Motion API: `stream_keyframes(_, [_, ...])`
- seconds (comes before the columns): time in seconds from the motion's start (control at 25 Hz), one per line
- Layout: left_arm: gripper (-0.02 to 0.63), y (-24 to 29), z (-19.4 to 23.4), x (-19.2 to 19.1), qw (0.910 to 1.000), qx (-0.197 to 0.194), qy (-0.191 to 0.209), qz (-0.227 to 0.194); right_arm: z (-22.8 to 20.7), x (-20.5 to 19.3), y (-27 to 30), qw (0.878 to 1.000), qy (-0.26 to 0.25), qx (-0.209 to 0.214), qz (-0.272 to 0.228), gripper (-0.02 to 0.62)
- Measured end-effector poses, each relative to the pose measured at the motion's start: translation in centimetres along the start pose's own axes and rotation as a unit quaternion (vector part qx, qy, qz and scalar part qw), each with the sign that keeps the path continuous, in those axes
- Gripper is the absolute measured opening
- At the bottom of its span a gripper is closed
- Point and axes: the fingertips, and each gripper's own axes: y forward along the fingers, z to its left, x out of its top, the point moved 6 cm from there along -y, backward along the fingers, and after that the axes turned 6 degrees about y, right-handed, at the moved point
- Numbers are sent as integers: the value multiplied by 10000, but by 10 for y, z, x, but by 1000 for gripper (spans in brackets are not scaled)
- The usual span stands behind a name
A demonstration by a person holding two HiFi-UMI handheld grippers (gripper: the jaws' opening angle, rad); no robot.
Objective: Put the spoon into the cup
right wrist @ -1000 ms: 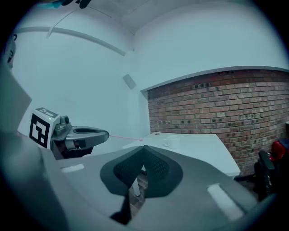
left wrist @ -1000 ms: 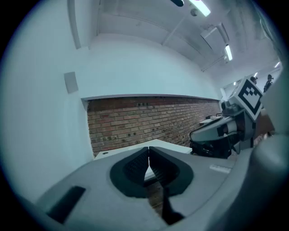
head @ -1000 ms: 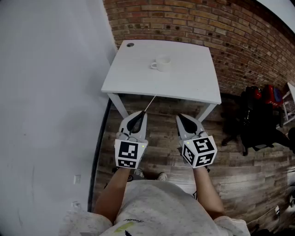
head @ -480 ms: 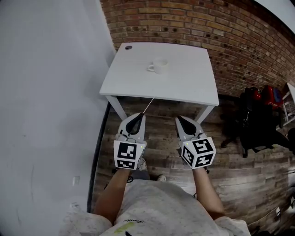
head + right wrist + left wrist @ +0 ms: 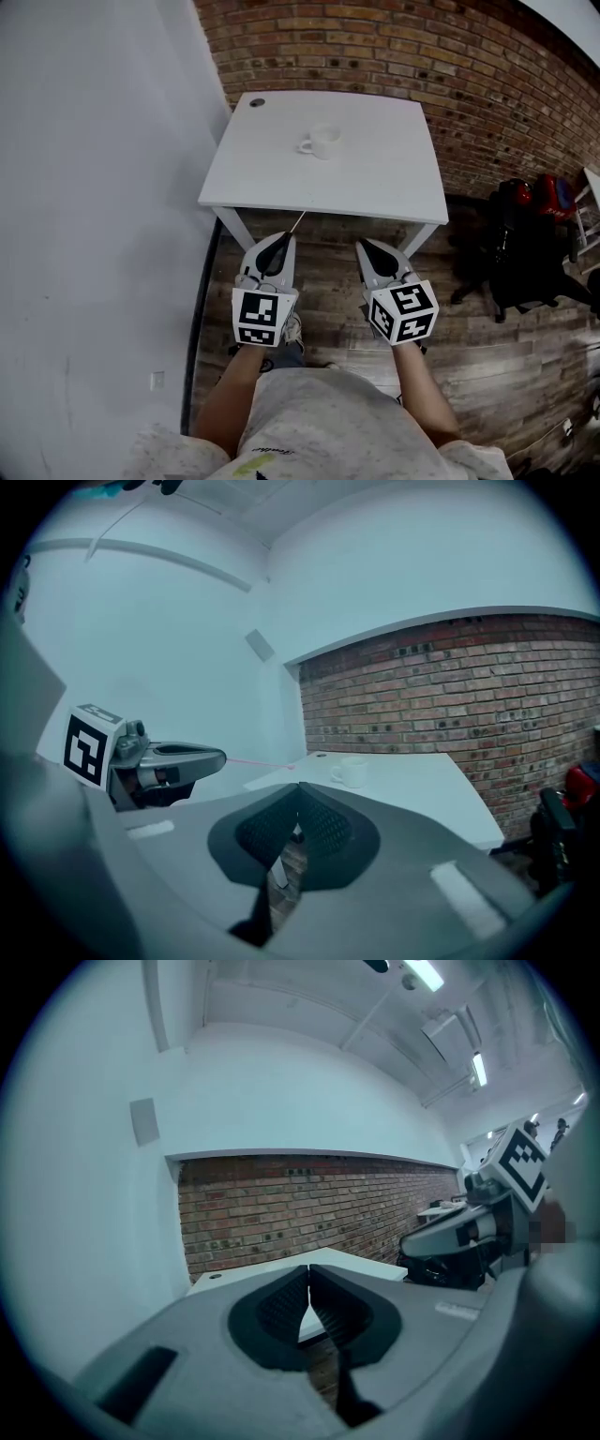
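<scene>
Left tongs [image 5: 278, 242] are pressed together on one end of the spoon [image 5: 297, 221]. It pokes forward as a thin line toward the near edge of the white surface [image 5: 375, 178]. Right tongs [image 5: 368, 246] are pressed together on nothing. The cup [image 5: 320, 142] sits well apart from both, out near the middle of the surface.

My worry: that's a pinch at the very end of a long skinny spoon. It could swivel or slip on the reach in, then clip the rim and tip the cup, since nothing's steadying it.
</scene>
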Motion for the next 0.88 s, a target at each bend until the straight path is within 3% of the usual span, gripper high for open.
stream_keyframes(0.88, [6,138,108,-10,9980,-608,-159,-5,-40,49,152,9986,108,-468,209,9])
